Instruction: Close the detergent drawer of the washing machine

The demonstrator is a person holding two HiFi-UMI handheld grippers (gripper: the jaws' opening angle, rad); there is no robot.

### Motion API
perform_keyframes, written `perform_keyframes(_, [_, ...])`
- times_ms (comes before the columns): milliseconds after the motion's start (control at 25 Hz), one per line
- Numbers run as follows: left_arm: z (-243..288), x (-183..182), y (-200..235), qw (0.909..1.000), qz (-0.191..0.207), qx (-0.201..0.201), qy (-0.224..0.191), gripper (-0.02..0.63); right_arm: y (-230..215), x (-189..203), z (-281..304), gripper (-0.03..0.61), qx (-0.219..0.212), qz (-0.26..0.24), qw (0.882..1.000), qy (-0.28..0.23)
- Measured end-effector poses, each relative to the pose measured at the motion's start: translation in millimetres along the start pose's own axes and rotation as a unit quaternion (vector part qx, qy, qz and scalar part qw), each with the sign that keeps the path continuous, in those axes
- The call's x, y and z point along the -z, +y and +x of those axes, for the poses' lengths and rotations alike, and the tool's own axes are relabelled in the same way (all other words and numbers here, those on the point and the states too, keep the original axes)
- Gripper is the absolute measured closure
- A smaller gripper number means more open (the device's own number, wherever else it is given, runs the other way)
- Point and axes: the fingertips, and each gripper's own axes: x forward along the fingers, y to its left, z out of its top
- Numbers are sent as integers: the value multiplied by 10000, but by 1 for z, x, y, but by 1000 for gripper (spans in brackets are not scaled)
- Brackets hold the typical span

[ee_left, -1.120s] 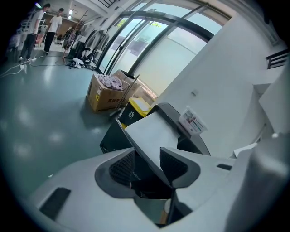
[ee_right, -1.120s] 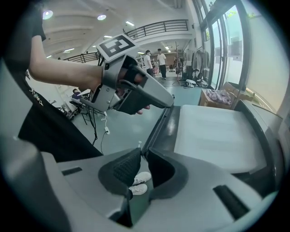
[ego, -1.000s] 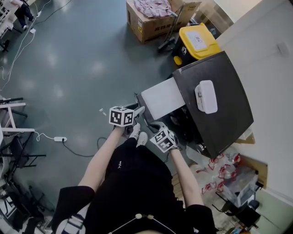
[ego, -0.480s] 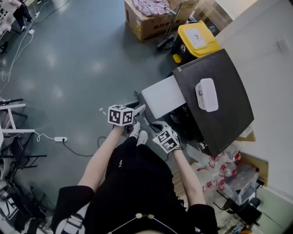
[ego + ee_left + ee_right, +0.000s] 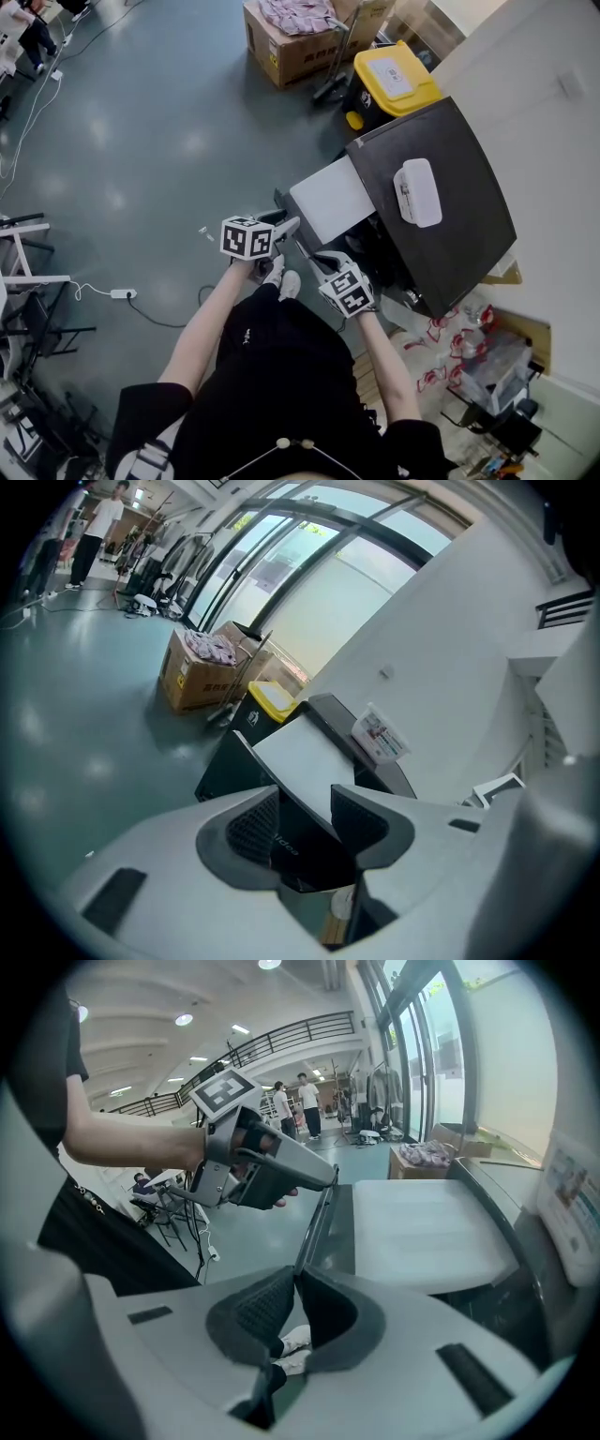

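The washing machine has a dark top with a white box on it. Its detergent drawer stands pulled out toward me, a white tray behind a dark front panel. My left gripper is at the panel's far corner. In the left gripper view its jaws stand wide with that corner between them, and I see no pad pressing. My right gripper is at the near end. Its jaws have just been closing and pinch the panel's thin top edge.
A cardboard box of clothes and a yellow-lidded bin stand beyond the machine. Red and white packets litter the floor to its right. A power strip with cable lies at left. The person's shoes are just below the drawer.
The right gripper has risen slightly along the drawer's front panel. The left gripper stays at the panel's far corner. The drawer has not moved.
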Motion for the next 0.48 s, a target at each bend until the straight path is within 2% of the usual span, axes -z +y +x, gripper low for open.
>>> perform_keyframes(480, [28, -12, -13, 9997, 40, 195, 166, 440, -33, 6, -13, 548, 384, 339, 9987, -36])
